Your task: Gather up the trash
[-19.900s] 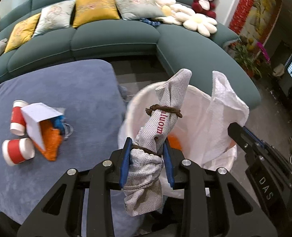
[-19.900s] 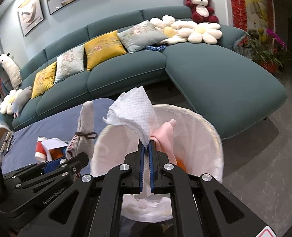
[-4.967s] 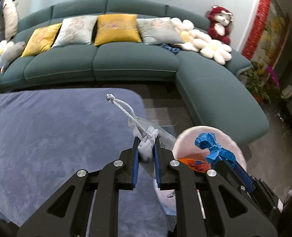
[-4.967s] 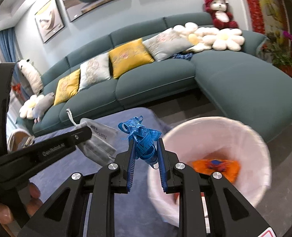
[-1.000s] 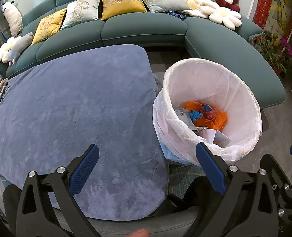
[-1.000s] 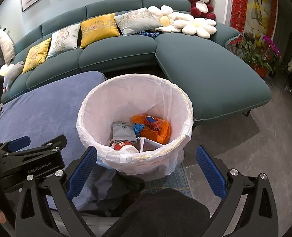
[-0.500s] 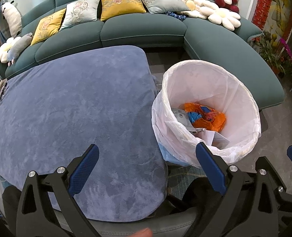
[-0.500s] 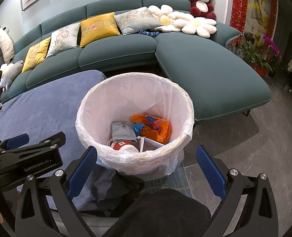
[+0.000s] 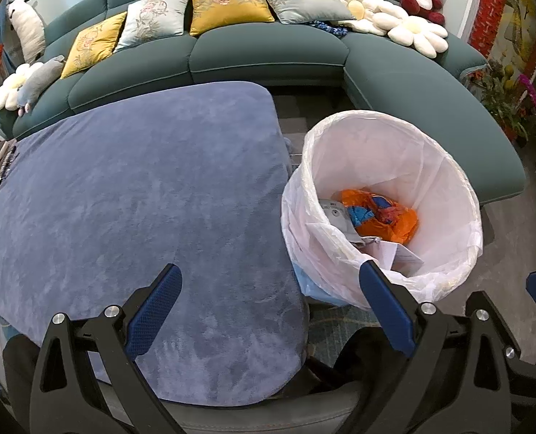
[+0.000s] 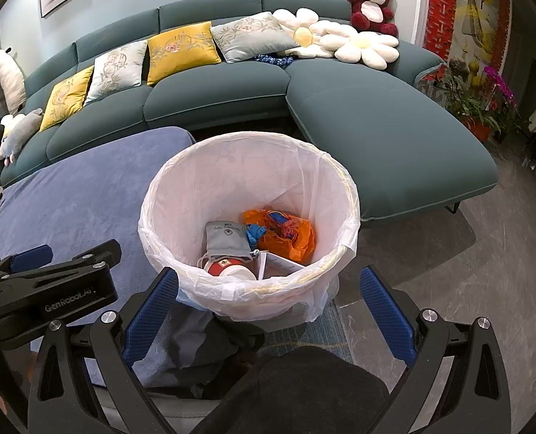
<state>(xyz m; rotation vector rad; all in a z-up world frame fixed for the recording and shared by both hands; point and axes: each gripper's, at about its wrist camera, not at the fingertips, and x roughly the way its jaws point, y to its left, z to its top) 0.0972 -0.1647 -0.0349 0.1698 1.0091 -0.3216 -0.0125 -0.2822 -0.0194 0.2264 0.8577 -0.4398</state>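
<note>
A bin lined with a white bag (image 9: 445,166) (image 10: 166,195) stands on the floor beside the blue-covered table (image 9: 130,188) (image 10: 72,195). Inside lie an orange wrapper (image 10: 289,235) (image 9: 387,217), a grey pouch (image 10: 226,240), a red-and-white cup (image 10: 231,269) and a white card (image 10: 278,264). My left gripper (image 9: 271,311) is open and empty above the table's near right corner. My right gripper (image 10: 268,311) is open and empty just in front of the bin. The left gripper also shows in the right wrist view (image 10: 47,289).
A teal corner sofa (image 9: 268,50) (image 10: 376,123) with cushions and plush toys curves behind the table and bin. Potted plants (image 10: 477,94) stand at the far right on grey floor. A person's dark-clothed legs (image 10: 304,390) are below the grippers.
Over the last second both grippers stay open and empty and barely shift. Five seconds ago the left held a grey pouch and the right a blue scrap; both now lie in the bin.
</note>
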